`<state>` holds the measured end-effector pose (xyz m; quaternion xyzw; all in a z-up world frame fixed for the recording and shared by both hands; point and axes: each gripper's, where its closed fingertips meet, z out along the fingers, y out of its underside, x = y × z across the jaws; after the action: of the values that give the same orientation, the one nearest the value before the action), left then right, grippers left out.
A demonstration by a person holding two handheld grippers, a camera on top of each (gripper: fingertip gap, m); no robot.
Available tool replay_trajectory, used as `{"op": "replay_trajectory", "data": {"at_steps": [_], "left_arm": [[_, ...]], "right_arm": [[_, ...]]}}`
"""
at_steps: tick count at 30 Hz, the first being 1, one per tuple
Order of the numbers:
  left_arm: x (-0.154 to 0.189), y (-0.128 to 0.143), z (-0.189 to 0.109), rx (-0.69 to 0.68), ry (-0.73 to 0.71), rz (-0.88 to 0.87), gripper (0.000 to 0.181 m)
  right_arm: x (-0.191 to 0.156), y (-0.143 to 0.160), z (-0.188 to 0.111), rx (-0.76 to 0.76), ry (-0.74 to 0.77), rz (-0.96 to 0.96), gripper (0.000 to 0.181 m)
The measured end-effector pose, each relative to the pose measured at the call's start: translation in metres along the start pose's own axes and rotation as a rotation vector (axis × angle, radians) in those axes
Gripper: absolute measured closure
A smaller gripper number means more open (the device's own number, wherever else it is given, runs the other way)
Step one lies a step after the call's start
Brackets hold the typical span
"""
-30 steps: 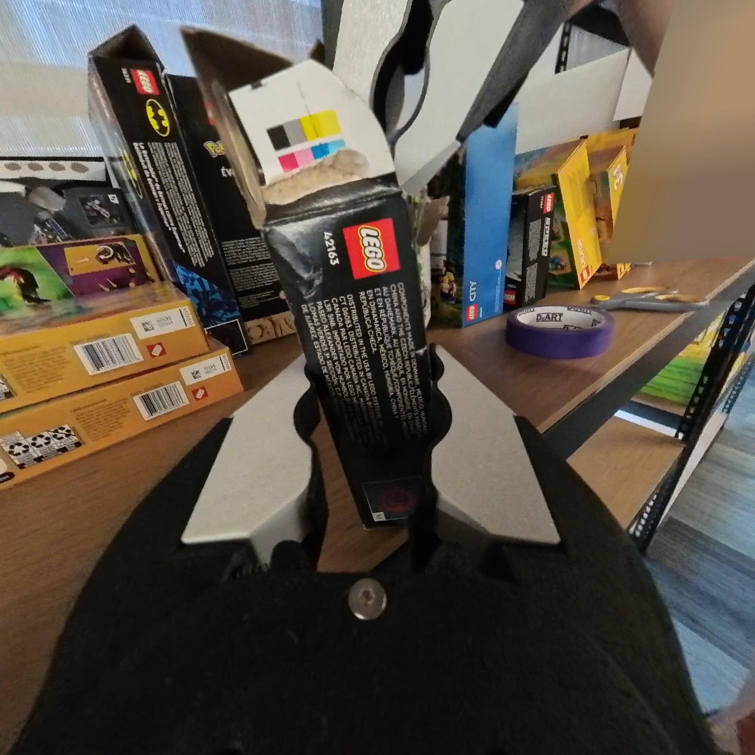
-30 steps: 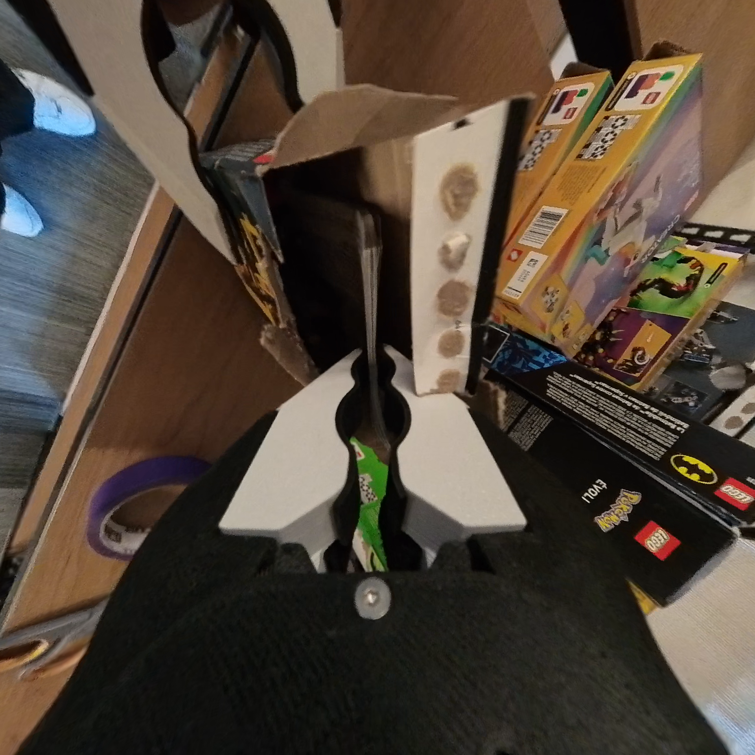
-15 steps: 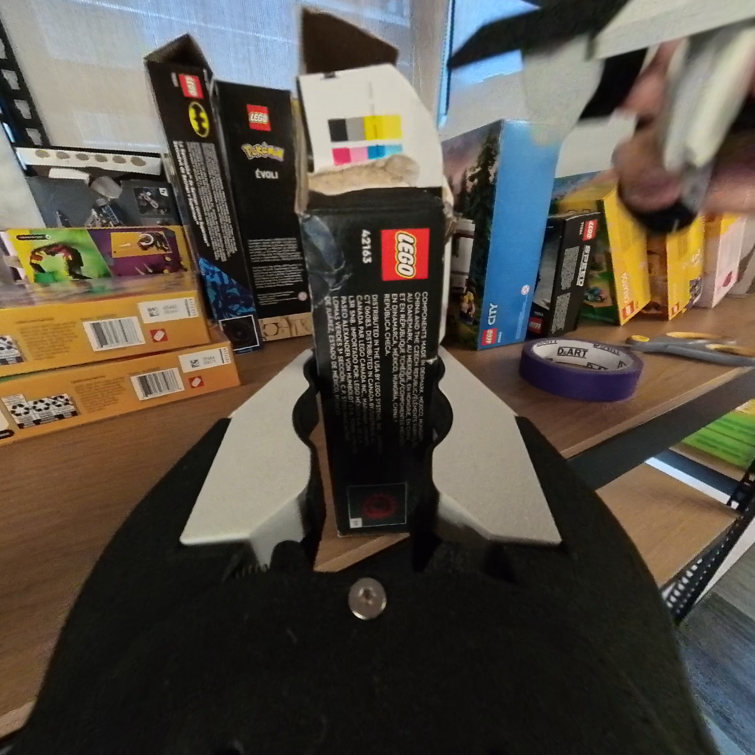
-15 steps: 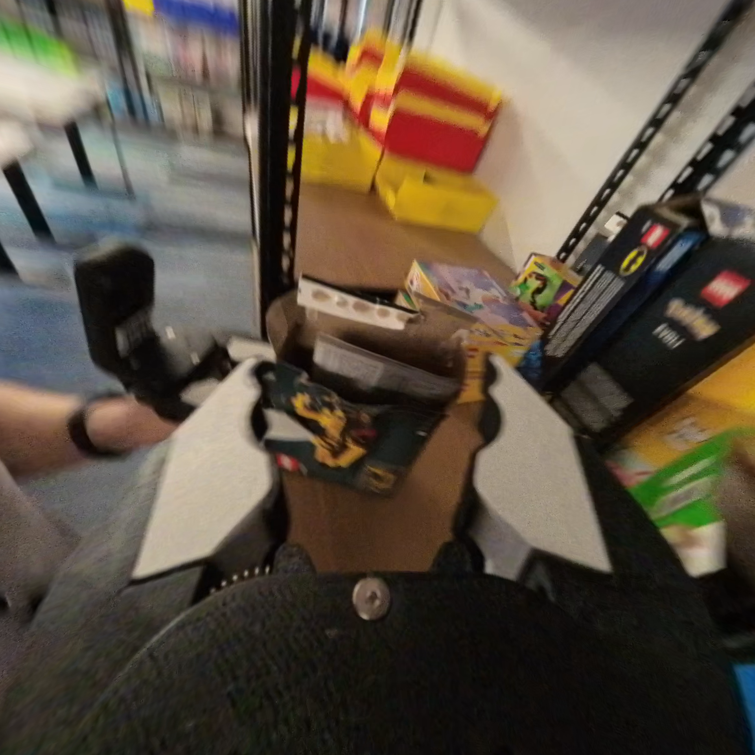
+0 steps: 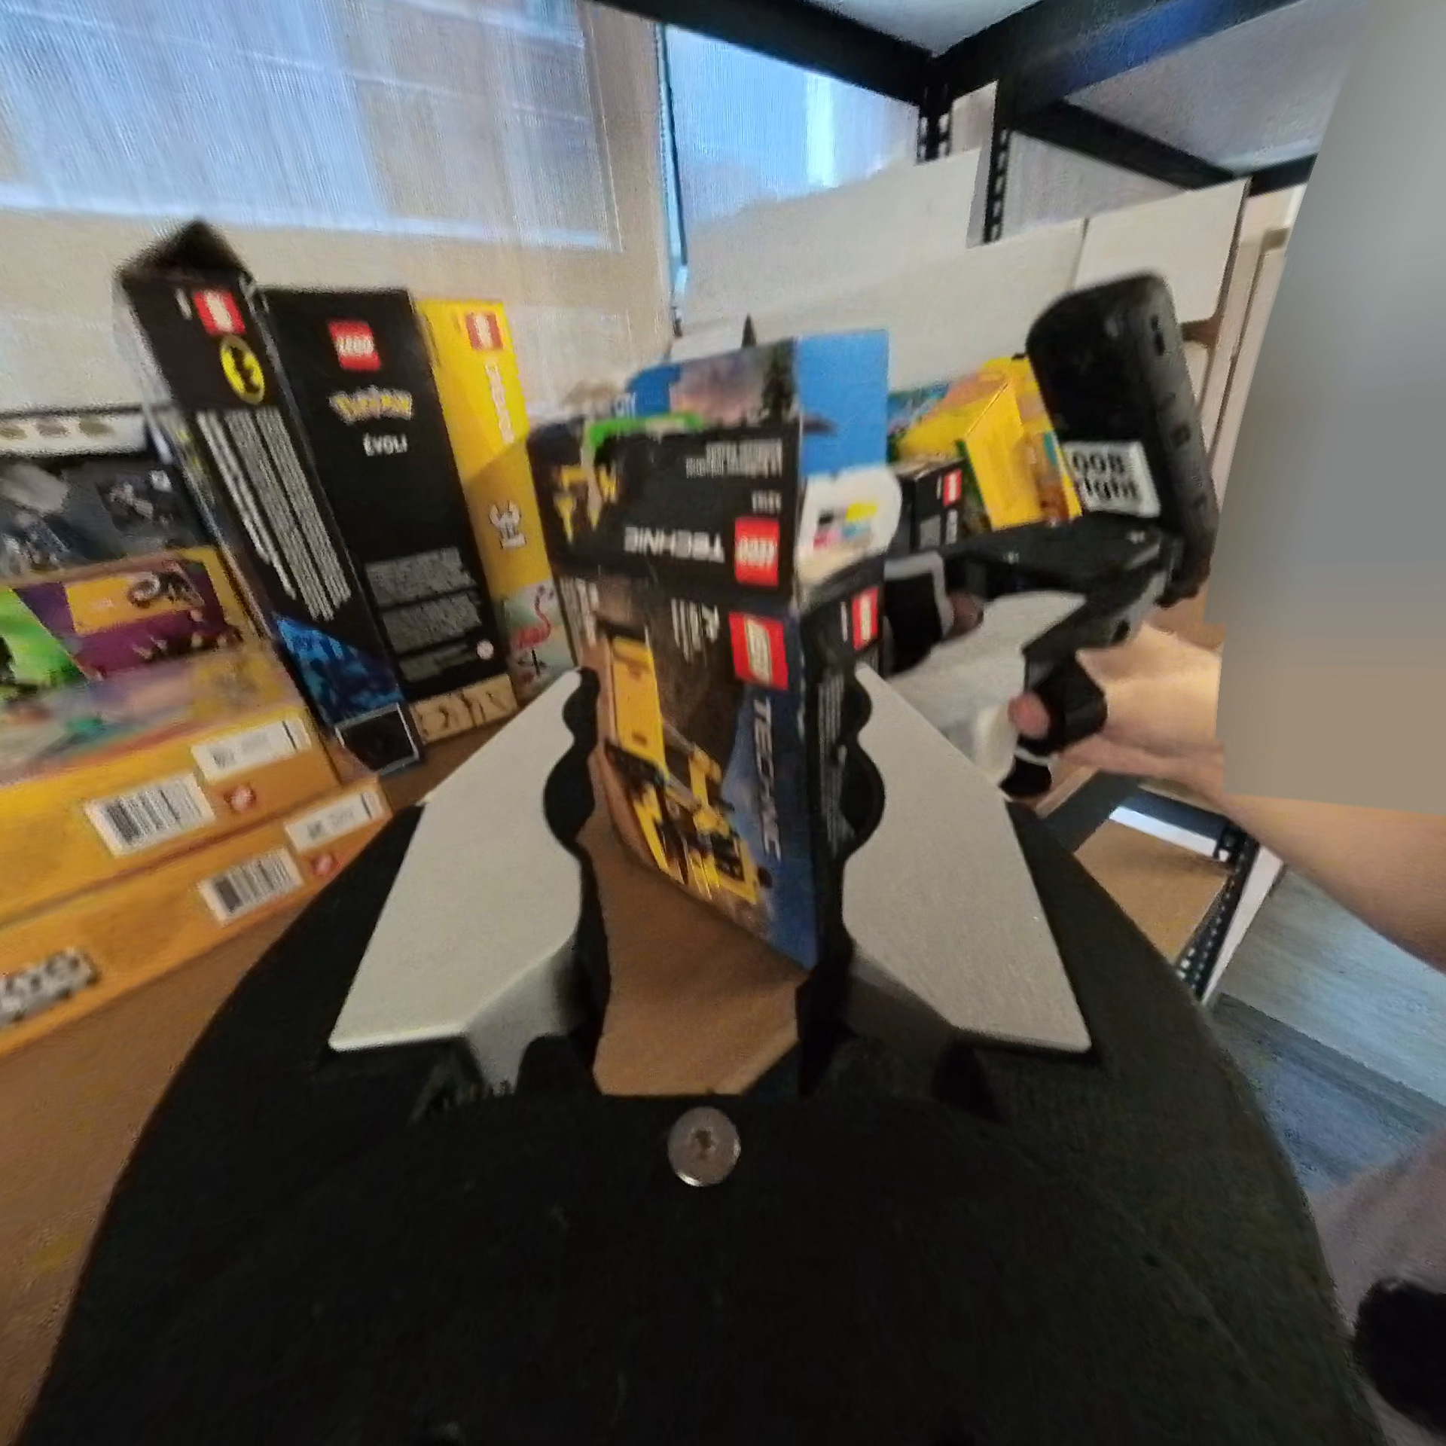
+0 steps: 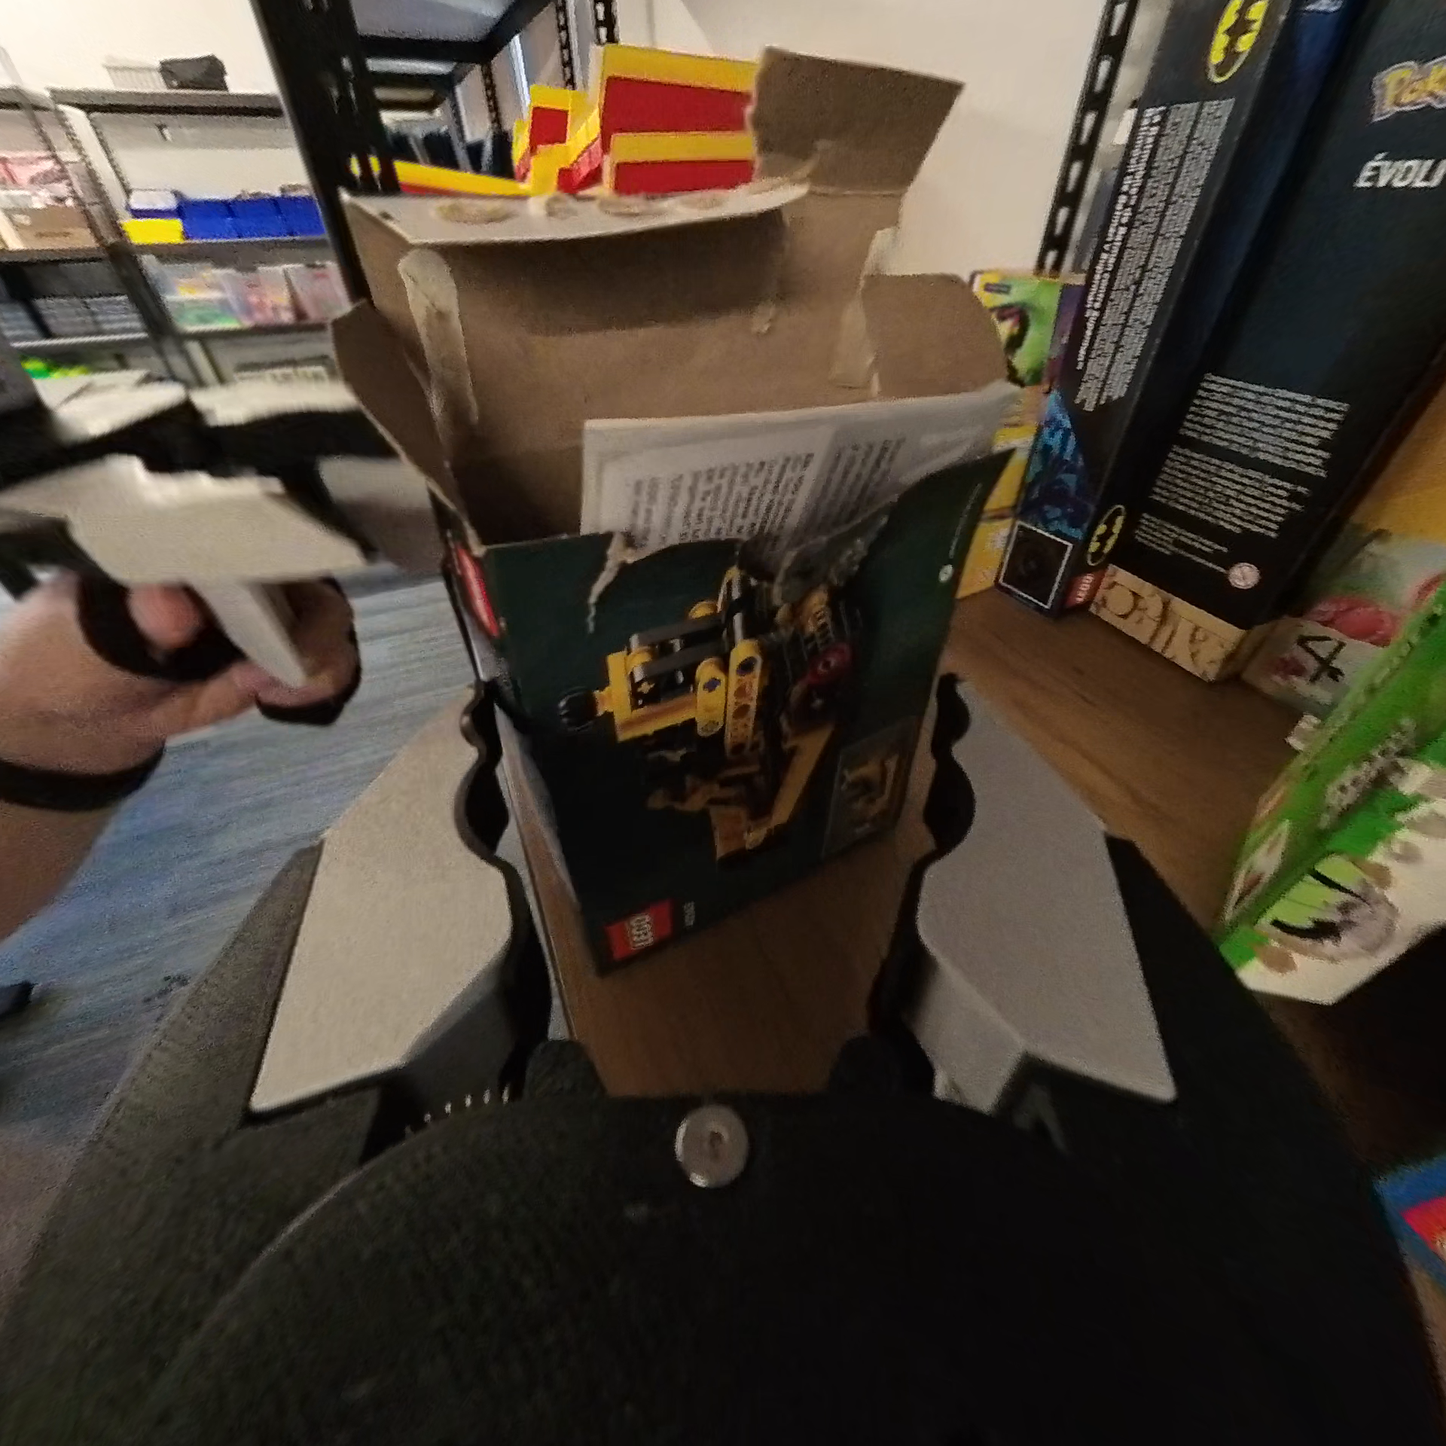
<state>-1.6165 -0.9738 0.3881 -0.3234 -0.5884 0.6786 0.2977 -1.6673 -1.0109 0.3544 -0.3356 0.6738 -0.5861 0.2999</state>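
1. Since 1 second ago, the right gripper [image 6: 716, 790] has let go of the green-edged booklet and pulled back; its fingers are now standing wide apart, empty, framing the dark toy box [image 6: 720, 704].
2. The left gripper [image 5: 712, 806] is still clamping the box, which has turned to show its yellow-vehicle face.
3. The box is standing upright on the brown wooden tabletop [image 6: 1095, 720], its torn cardboard flaps open and a printed paper booklet [image 6: 751, 477] sticking out.
4. Glossy rectangular boxes [image 5: 329, 501] are leaning behind.
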Motion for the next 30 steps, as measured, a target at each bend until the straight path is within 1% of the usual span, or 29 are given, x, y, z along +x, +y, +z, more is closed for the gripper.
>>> {"op": "replay_trajectory", "data": {"at_steps": [2, 3, 5, 6, 8, 10, 11, 12, 13, 14, 15, 16, 18, 20, 22, 23, 24, 25, 27, 28, 30], "left_arm": [[-0.004, -0.022, 0.009, -0.001, 0.019, 0.017, 0.108], [-0.009, -0.033, 0.016, 0.003, 0.021, 0.019, 0.104], [-0.021, -0.056, 0.029, 0.033, 0.016, -0.035, 0.098], [-0.025, -0.064, 0.036, 0.03, 0.019, -0.078, 0.099], [-0.021, -0.073, 0.049, -0.003, 0.038, -0.103, 0.094], [-0.015, -0.079, 0.059, -0.011, -0.004, -0.043, 0.092], [-0.013, -0.078, 0.063, -0.029, -0.033, -0.002, 0.092], [-0.013, -0.074, 0.067, -0.075, -0.069, 0.036, 0.092], [-0.016, -0.067, 0.07, -0.132, -0.112, 0.067, 0.092], [-0.019, -0.063, 0.072, -0.173, -0.147, 0.093, 0.096], [-0.022, -0.06, 0.072, -0.194, -0.168, 0.109, 0.105], [-0.023, -0.06, 0.071, -0.201, -0.176, 0.111, 0.112], [-0.02, -0.061, 0.065, -0.192, -0.142, 0.073, 0.133], [-0.019, -0.061, 0.056, -0.17, -0.109, 0.008, 0.138], [-0.013, -0.054, 0.051, -0.159, -0.063, -0.079, 0.144], [-0.009, -0.048, 0.05, -0.157, -0.042, -0.116, 0.146], [-0.006, -0.043, 0.049, -0.152, -0.023, -0.151, 0.152], [-0.005, -0.04, 0.049, -0.135, -0.015, -0.182, 0.154], [-0.006, -0.041, 0.046, -0.082, -0.016, -0.217, 0.157], [-0.005, -0.04, 0.045, -0.072, -0.007, -0.23, 0.157], [-0.005, -0.038, 0.041, -0.056, 0.005, -0.247, 0.155]], "right_arm": [[0.002, 0.001, -0.003, 0.014, 0.069, 0.009, 0.069], [0.003, 0.002, -0.004, 0.015, 0.122, -0.006, 0.065], [0.004, 0.007, -0.004, 0.015, 0.226, -0.07, 0.06], [0.0, 0.009, -0.002, 0.027, 0.252, -0.085, 0.06], [-0.01, 0.012, 0.005, 0.06, 0.285, -0.086, 0.06], [-0.017, 0.018, 0.015, 0.064, 0.31, -0.088, 0.06], [-0.018, 0.02, 0.02, 0.063, 0.33, -0.099, 0.061], [-0.016, 0.022, 0.024, 0.055, 0.359, -0.119, 0.066], [-0.012, 0.023, 0.025, 0.046, 0.395, -0.135, 0.076], [-0.011, 0.022, 0.024, 0.046, 0.409, -0.141, 0.09], [-0.01, 0.021, 0.023, 0.056, 0.411, -0.134, 0.101], [-0.011, 0.022, 0.022, 0.051, 0.391, -0.13, 0.105], [-0.008, 0.024, 0.013, 0.024, 0.382, -0.122, 0.119], [0.003, 0.023, 0.0, 0.026, 0.399, -0.122, 0.13], [0.009, 0.027, -0.004, -0.012, 0.4, -0.116, 0.129], [0.01, 0.03, -0.001, -0.038, 0.404, -0.117, 0.122], [0.011, 0.033, 0.003, -0.066, 0.417, -0.122, 0.108], [0.011, 0.037, 0.009, -0.102, 0.423, -0.138, 0.099], [0.012, 0.045, 0.017, -0.18, 0.45, -0.171, 0.099], [0.011, 0.048, 0.021, -0.208, 0.446, -0.18, 0.112], [0.012, 0.047, 0.022, -0.219, 0.454, -0.199, 0.122]]}}
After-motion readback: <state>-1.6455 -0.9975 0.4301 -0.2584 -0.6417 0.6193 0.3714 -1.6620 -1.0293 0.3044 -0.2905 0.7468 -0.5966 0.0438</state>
